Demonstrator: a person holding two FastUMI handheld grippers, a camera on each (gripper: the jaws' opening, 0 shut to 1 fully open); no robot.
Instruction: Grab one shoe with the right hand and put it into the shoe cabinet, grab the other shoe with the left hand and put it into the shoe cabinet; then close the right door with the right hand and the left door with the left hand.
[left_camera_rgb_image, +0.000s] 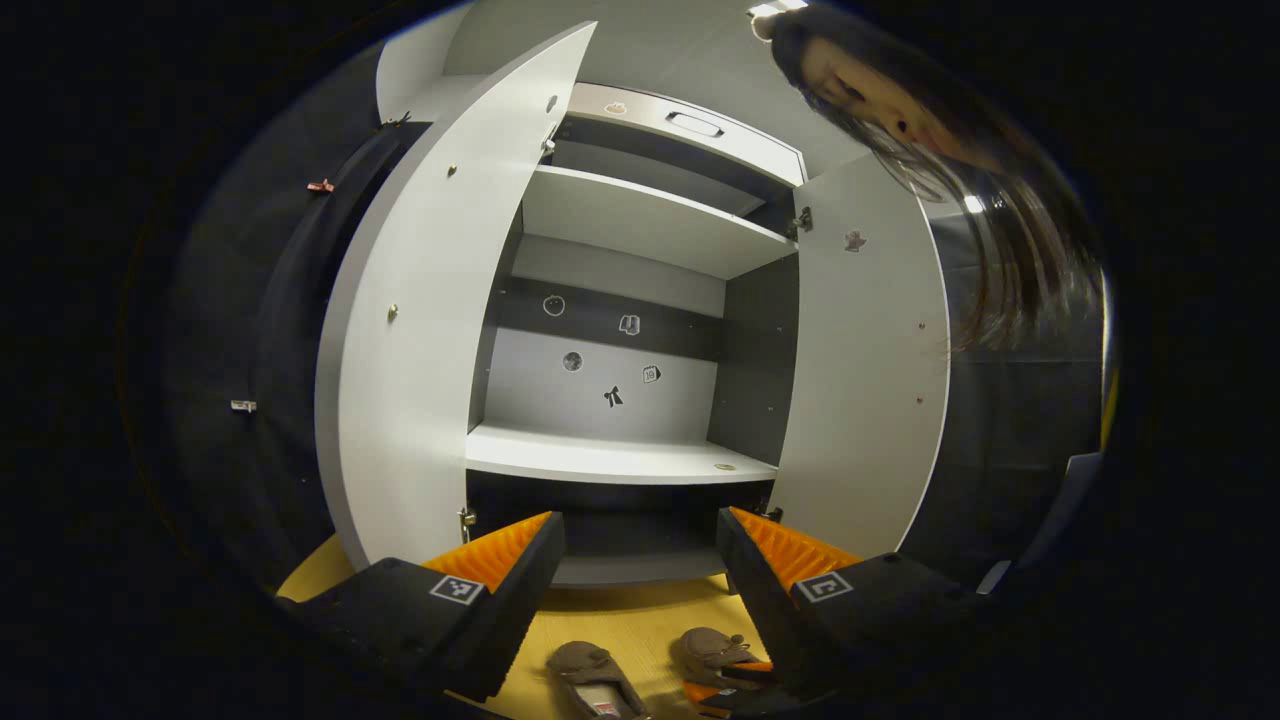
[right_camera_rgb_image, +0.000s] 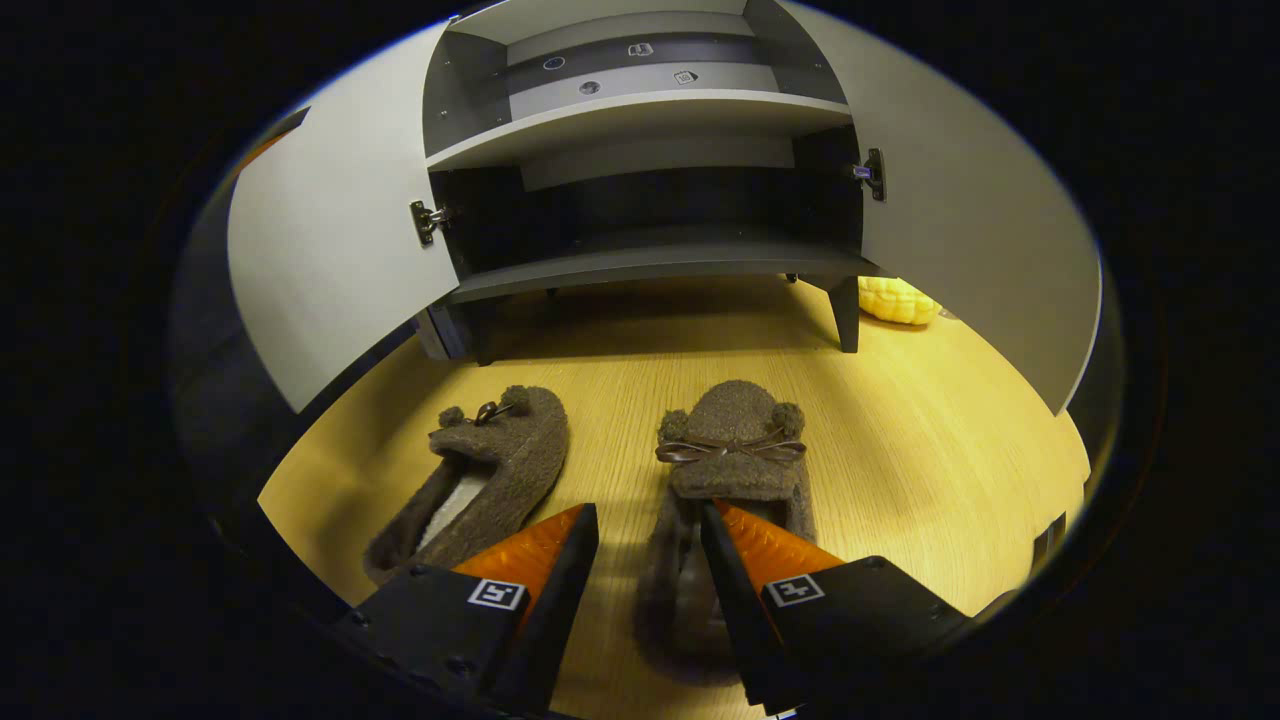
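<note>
Two brown fuzzy slippers with small bows lie on the wooden floor in front of the open shoe cabinet. In the right gripper view the right slipper is nearest. My right gripper is open and low over its heel end, one finger inside the opening and the other outside its left wall. The left slipper lies apart, angled. In the left gripper view my left gripper hangs open and higher up, facing the cabinet's middle shelf, with both slippers below.
Both cabinet doors stand wide open, the left door and the right door. The shelves hold nothing; stickers dot the back panel. A yellow corn-like object lies on the floor by the cabinet's right leg. A person's head leans in above.
</note>
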